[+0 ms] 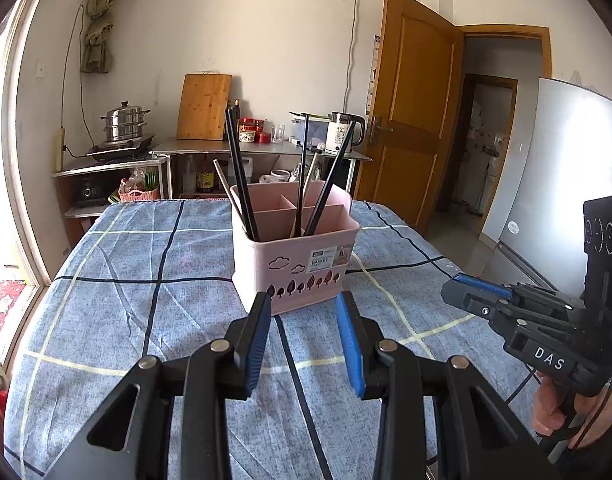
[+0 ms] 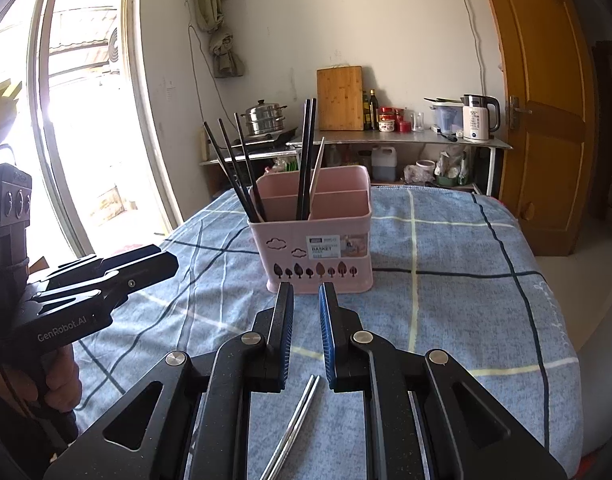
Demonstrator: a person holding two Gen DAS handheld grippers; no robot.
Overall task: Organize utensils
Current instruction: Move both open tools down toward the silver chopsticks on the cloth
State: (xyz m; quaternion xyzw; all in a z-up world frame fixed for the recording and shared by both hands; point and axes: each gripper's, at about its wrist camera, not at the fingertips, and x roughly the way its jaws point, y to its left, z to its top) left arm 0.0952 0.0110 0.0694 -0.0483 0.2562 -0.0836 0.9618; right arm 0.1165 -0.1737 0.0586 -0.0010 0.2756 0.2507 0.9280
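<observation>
Tongs: left gripper (image 1: 304, 312) part open, empty | right gripper (image 2: 306, 304) narrowly parted, gripping nothing | pink basket (image 2: 317, 236) just ahead | steel chopsticks (image 2: 296, 424) lie beneath right.

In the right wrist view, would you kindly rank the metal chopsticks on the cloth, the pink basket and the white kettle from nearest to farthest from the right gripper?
From the right gripper:
1. Metal chopsticks, lying on the cloth just under the gripper.
2. Pink basket, straight ahead on the table.
3. White kettle, on the steel counter at the far wall, to the right.
</observation>
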